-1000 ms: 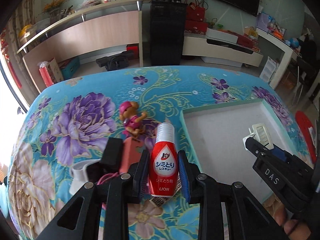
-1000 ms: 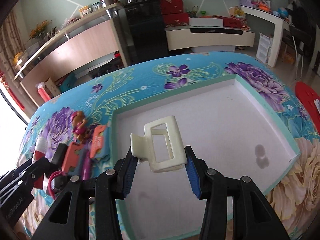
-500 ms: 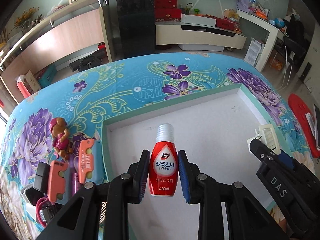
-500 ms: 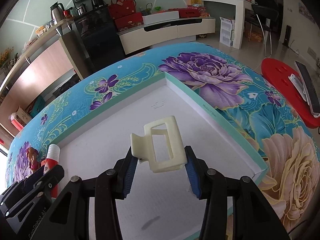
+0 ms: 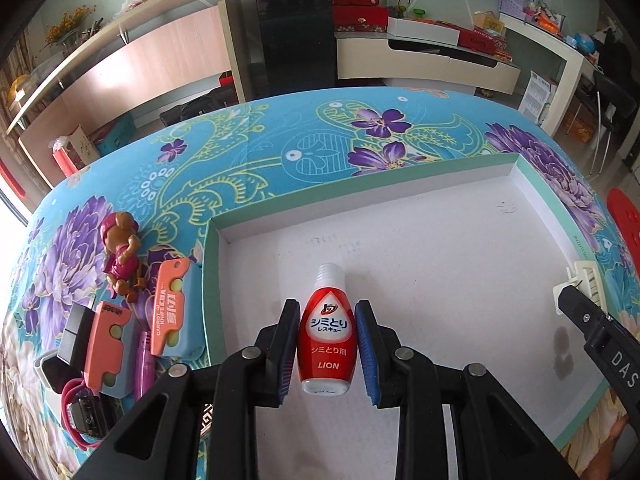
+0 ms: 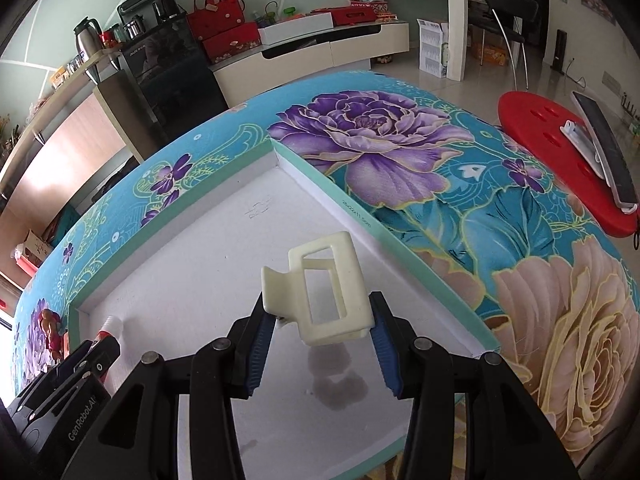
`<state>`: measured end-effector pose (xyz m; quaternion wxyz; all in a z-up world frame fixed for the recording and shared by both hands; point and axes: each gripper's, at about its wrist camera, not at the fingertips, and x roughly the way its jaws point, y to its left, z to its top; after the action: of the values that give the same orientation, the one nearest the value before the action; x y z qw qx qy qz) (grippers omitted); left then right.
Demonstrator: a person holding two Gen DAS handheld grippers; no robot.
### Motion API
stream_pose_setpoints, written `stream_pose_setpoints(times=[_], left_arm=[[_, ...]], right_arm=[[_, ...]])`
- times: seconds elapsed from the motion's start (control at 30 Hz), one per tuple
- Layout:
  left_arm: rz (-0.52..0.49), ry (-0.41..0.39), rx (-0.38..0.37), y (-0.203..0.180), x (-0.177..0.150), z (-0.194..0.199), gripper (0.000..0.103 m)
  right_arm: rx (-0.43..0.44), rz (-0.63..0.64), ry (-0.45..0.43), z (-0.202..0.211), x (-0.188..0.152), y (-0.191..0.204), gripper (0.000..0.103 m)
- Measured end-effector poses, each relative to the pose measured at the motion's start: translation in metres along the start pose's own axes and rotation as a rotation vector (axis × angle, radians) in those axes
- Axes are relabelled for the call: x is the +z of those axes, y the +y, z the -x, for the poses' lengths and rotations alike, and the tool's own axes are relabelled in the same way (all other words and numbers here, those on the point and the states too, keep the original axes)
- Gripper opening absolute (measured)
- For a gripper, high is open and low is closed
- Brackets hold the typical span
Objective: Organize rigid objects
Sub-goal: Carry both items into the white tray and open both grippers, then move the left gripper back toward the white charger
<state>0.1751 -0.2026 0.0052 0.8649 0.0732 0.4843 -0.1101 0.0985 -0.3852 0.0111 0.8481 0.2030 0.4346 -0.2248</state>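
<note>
My left gripper (image 5: 327,350) is shut on a small red bottle (image 5: 328,340) with a white cap, held upright over the left part of the white tray (image 5: 440,264). The bottle's cap (image 6: 110,326) shows at the left of the right wrist view. A cream hair claw clip (image 6: 326,288) sits between the blue pads of my right gripper (image 6: 320,342), which is shut on it above the tray's (image 6: 192,280) right side. From the left wrist view the clip (image 5: 584,286) and the right gripper show at the right edge.
Left of the tray on the floral cloth (image 5: 260,152) lie a toy figure (image 5: 122,256), two orange tags (image 5: 170,312), a pink pen (image 5: 144,364), a black block (image 5: 74,332) and a red hair tie (image 5: 80,412). A red stool (image 6: 560,152) stands right of the table.
Both grippers have moved to the right over the tray with their objects; the left one came off the clutter on the cloth. Neither grip has altered.
</note>
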Motion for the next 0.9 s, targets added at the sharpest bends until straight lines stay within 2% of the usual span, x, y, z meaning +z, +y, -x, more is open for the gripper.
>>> stream_pose_setpoints(times=[0.13, 0.17, 0.2, 0.27, 0.3, 0.43, 0.5, 0.63, 0.67, 0.7, 0.9], left_arm=[[0.014, 0.006, 0.014, 0.002, -0.002, 0.001, 0.031], [0.024, 0.005, 0.02, 0.004, -0.002, 0.002, 0.038], [0.033, 0.004, 0.026, 0.005, -0.002, 0.003, 0.06], [0.051, -0.012, 0.038, 0.007, -0.002, 0.009, 0.084], [0.058, -0.026, 0.042, 0.009, -0.002, 0.012, 0.085], [0.067, -0.039, 0.06, 0.013, 0.0, 0.021, 0.086], [0.074, -0.04, 0.071, 0.016, -0.001, 0.024, 0.097], [0.1, -0.038, 0.102, 0.027, -0.006, 0.029, 0.102], [0.109, -0.037, 0.111, 0.03, -0.007, 0.03, 0.103], [0.119, -0.035, 0.122, 0.034, -0.009, 0.03, 0.103], [0.182, -0.037, 0.154, 0.061, -0.018, 0.041, 0.103]], right_arm=[[-0.011, -0.008, 0.014, -0.001, 0.0, -0.002, 0.049], [-0.015, -0.005, 0.012, 0.0, 0.0, -0.002, 0.049], [-0.02, -0.002, 0.008, 0.002, 0.0, -0.002, 0.049], [-0.016, -0.002, -0.001, 0.006, 0.001, -0.001, 0.054], [-0.015, -0.001, -0.004, 0.008, 0.002, -0.001, 0.058], [-0.02, 0.012, -0.021, 0.016, 0.003, 0.001, 0.061], [-0.02, 0.016, -0.031, 0.02, 0.004, 0.002, 0.07], [-0.014, 0.036, -0.052, 0.027, 0.005, 0.009, 0.074], [-0.012, 0.04, -0.055, 0.027, 0.004, 0.011, 0.082], [-0.011, 0.046, -0.058, 0.028, 0.004, 0.013, 0.086], [0.003, 0.048, -0.05, 0.03, 0.002, 0.021, 0.088]])
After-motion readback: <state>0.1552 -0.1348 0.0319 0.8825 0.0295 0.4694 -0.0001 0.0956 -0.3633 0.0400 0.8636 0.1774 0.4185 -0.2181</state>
